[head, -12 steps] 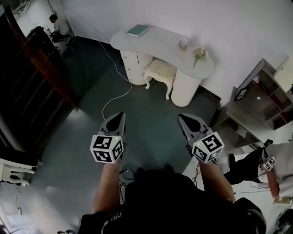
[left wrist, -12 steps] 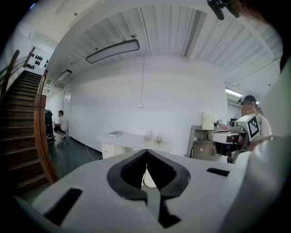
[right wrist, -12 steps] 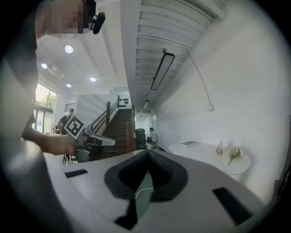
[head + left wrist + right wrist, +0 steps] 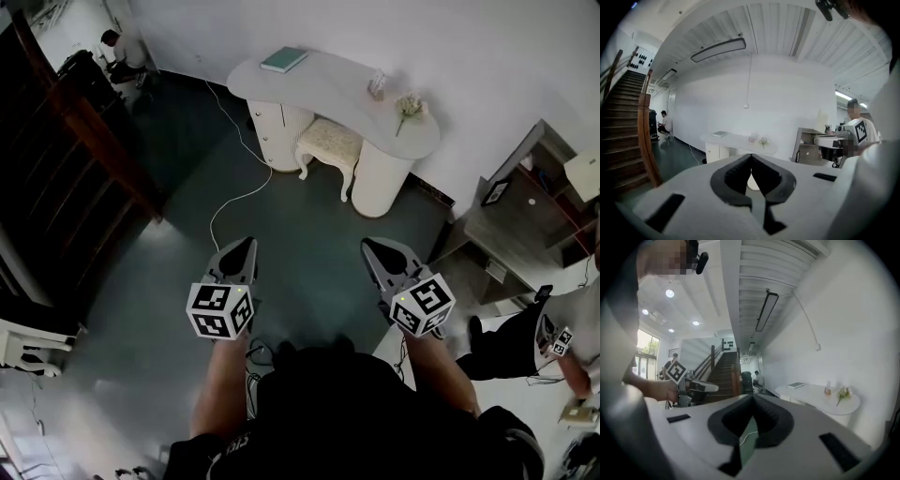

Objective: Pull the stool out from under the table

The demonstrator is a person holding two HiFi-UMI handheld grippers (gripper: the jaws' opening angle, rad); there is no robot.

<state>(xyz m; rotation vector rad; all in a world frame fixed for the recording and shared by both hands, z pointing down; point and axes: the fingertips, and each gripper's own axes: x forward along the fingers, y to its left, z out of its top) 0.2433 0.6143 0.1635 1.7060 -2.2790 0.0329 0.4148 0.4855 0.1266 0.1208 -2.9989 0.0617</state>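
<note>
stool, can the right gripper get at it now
Probably not yet: the stool sits under the table, far across the floor from the right gripper. Nothing seems to block the way; stepping closer should do.

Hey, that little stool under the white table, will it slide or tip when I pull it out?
The stool looks small with thin curved legs, so it is probably light. The floor looks smooth, so it should likely slide. Pulled from high up, it might tilt on those legs.
</note>
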